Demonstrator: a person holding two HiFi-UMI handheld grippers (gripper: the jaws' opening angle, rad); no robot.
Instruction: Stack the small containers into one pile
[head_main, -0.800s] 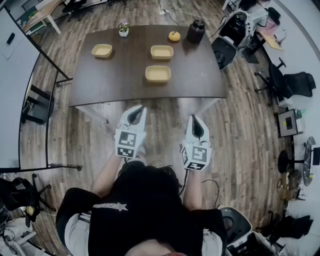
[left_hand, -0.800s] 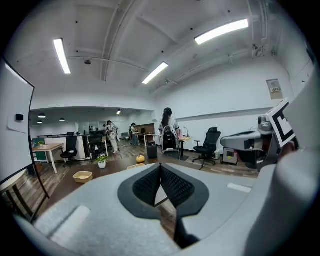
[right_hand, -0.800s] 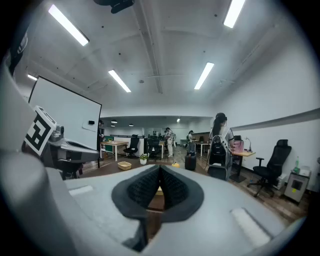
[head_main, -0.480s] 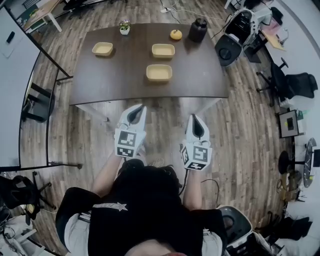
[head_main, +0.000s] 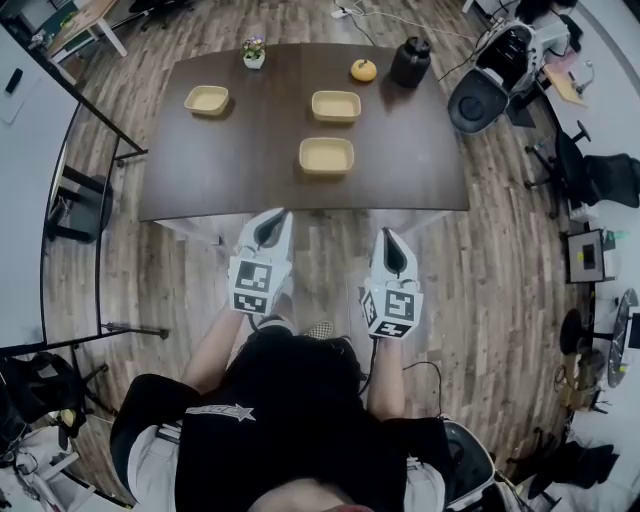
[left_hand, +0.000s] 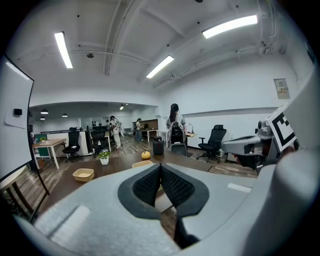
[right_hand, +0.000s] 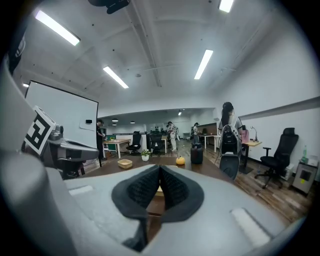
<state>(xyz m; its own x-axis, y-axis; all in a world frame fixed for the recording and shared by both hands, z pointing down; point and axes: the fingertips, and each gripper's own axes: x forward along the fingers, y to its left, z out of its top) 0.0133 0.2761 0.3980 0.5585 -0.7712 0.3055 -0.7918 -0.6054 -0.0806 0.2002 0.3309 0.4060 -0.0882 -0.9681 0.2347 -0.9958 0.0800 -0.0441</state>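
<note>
Three shallow yellow containers lie apart on the dark table (head_main: 240, 160): one at the far left (head_main: 206, 100), one at the far middle (head_main: 336, 105), one nearer the front edge (head_main: 326, 155). My left gripper (head_main: 270, 228) and right gripper (head_main: 390, 252) hang over the wood floor, short of the table's near edge, both shut with nothing between the pads. In the left gripper view the left container (left_hand: 83, 174) shows past the closed jaws. In the right gripper view a container (right_hand: 124, 163) sits beyond the table's surface.
A small potted plant (head_main: 254, 50), an orange pumpkin-like object (head_main: 363, 70) and a black jug (head_main: 411, 62) stand along the table's far edge. Office chairs (head_main: 495, 80) stand to the right, a whiteboard stand (head_main: 60, 200) to the left. People stand far back in the room.
The table and its containers have shifted slightly down and right in the head view as the person steps closer. Both grippers stay shut in the same pose.
</note>
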